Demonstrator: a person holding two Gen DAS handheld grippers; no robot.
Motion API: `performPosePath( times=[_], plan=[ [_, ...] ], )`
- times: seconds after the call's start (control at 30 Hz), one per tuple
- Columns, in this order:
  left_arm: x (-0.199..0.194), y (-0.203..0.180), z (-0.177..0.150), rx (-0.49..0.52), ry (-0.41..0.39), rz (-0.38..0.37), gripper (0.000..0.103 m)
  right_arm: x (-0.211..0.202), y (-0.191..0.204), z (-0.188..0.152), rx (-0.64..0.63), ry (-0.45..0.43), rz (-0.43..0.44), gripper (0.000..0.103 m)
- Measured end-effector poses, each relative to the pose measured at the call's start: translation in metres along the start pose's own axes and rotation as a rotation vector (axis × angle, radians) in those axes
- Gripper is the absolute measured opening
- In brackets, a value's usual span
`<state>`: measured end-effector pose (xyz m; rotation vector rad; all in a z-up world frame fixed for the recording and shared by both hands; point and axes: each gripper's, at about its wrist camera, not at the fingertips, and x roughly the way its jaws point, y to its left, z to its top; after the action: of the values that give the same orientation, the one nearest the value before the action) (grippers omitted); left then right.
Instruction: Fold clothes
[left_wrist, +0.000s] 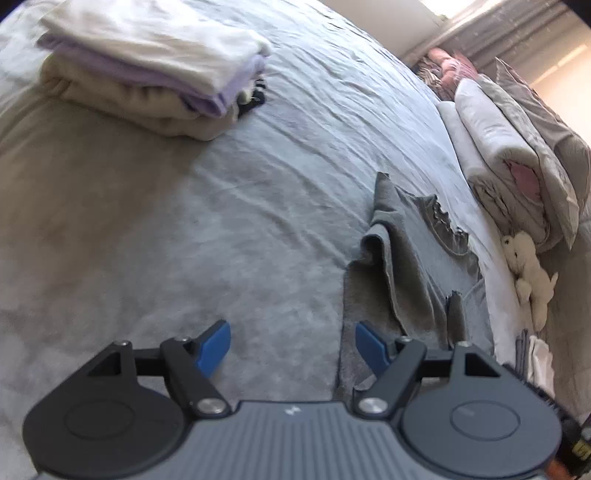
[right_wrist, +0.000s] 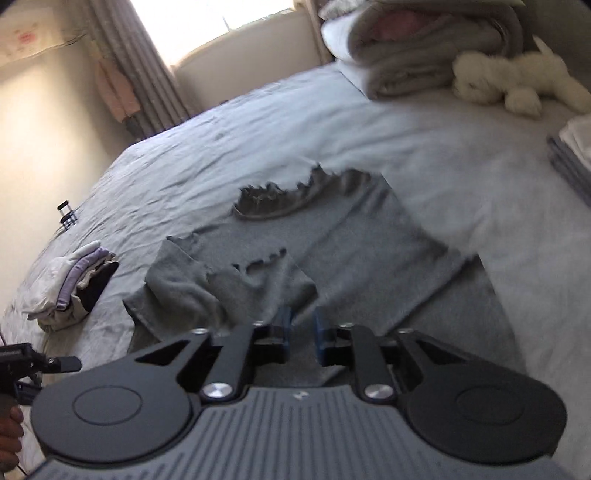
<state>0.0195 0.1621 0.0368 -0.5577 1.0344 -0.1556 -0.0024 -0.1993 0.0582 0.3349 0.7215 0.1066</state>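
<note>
left hand-held gripper spread wide, empty, above the bed | right hand-held gripper slightly parted, pinching nothing | grey top half-folded on the bed, sleeve bunched | risk: bunched sleeve could fold in crooked and leave a lump

Wide bed under a wrinkled pale grey sheet; daylight pours through the window at eleven o'clock, grey curtain beside it, cream wall at nine.
</note>
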Motion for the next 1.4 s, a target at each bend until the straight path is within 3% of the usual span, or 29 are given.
performPosePath(
  times=[0.03,0.07,0.3,0.4,0.43,0.47,0.5,0.63,0.7,0.8,0.87,1.07,1.23,1.3,1.4],
  plan=[
    [0.002,-0.003,0.000,0.015,-0.003,0.003,0.076,0.001,0.002,0.002,-0.019,-0.006,0.005,0.048],
    [0.004,-0.007,0.000,0.033,-0.005,0.008,0.076,0.003,0.007,0.006,-0.041,-0.016,0.006,0.053],
    [0.017,-0.031,-0.002,0.179,-0.013,0.047,0.078,0.052,0.061,0.022,-0.260,0.033,0.044,0.054],
    [0.021,-0.037,-0.002,0.225,-0.017,0.066,0.078,0.088,0.083,0.021,-0.385,0.110,-0.007,0.054],
    [0.022,-0.038,-0.002,0.238,-0.017,0.073,0.078,0.098,0.089,0.017,-0.456,0.122,-0.092,0.037],
    [0.023,-0.039,-0.003,0.250,-0.016,0.079,0.078,0.106,0.093,0.013,-0.520,0.129,-0.172,0.003],
    [0.023,-0.041,-0.003,0.262,-0.018,0.083,0.078,0.105,0.091,0.013,-0.528,0.107,-0.213,0.004],
    [0.027,-0.050,-0.006,0.323,-0.025,0.095,0.079,0.033,0.056,0.027,-0.331,-0.084,-0.154,0.004],
    [0.030,-0.055,-0.008,0.357,-0.029,0.106,0.081,-0.015,0.033,0.022,-0.241,-0.180,-0.164,0.004],
    [0.037,-0.064,-0.010,0.405,-0.053,0.139,0.081,-0.056,-0.004,0.004,-0.133,-0.242,-0.210,0.004],
    [0.042,-0.070,-0.011,0.434,-0.073,0.163,0.081,-0.067,-0.025,-0.011,-0.080,-0.254,-0.245,0.004],
    [0.050,-0.085,-0.015,0.533,-0.137,0.206,0.081,-0.042,-0.062,-0.027,-0.041,-0.110,-0.248,0.005],
    [0.053,-0.088,-0.010,0.576,-0.183,0.245,0.080,-0.055,-0.058,-0.033,-0.037,-0.147,-0.171,0.007],
    [0.056,-0.088,-0.008,0.577,-0.177,0.251,0.078,-0.061,-0.060,-0.034,0.026,-0.162,-0.129,0.007],
    [0.060,-0.086,-0.004,0.556,-0.153,0.251,0.075,-0.066,-0.058,-0.041,0.092,-0.154,-0.165,0.007]
  ],
)
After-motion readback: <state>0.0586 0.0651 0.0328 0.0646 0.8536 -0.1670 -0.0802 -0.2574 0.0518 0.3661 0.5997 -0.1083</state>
